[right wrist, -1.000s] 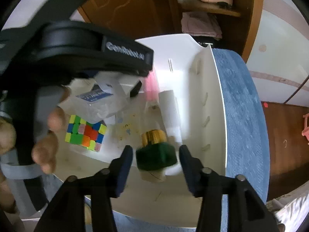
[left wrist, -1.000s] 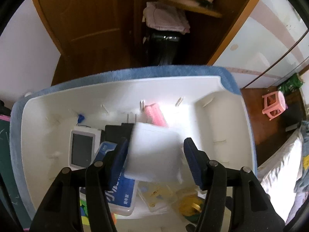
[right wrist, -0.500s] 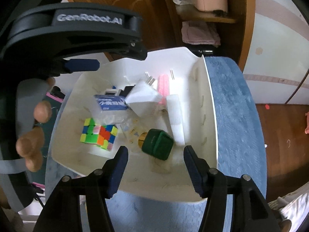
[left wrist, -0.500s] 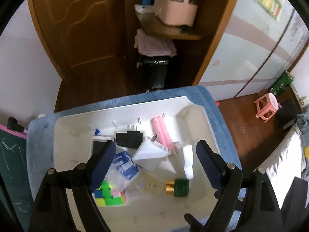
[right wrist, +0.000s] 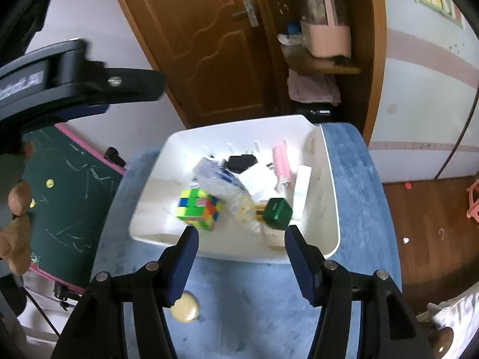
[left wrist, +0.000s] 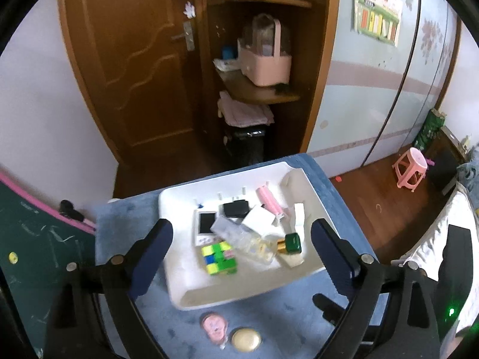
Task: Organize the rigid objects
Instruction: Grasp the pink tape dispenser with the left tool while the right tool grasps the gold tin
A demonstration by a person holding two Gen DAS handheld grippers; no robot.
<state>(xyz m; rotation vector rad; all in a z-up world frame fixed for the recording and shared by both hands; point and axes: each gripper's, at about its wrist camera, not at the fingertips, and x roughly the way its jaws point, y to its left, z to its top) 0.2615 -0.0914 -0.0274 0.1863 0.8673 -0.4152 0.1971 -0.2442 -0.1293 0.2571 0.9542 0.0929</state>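
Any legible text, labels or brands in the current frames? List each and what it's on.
"...bot.AI": partial white lettering on the left tool body, cut off by the frame edge.
Wall poster: print too small to read.
Blue-labelled packet in the white bin: blurred, unreadable.
Nothing else legible.

colourful cube (left wrist: 219, 257), green-capped bottle (left wrist: 289, 246), in white tray (left wrist: 179, 278)

wooden door (left wrist: 134, 68), corner shelves (left wrist: 263, 95), pink stool (left wrist: 410, 167)
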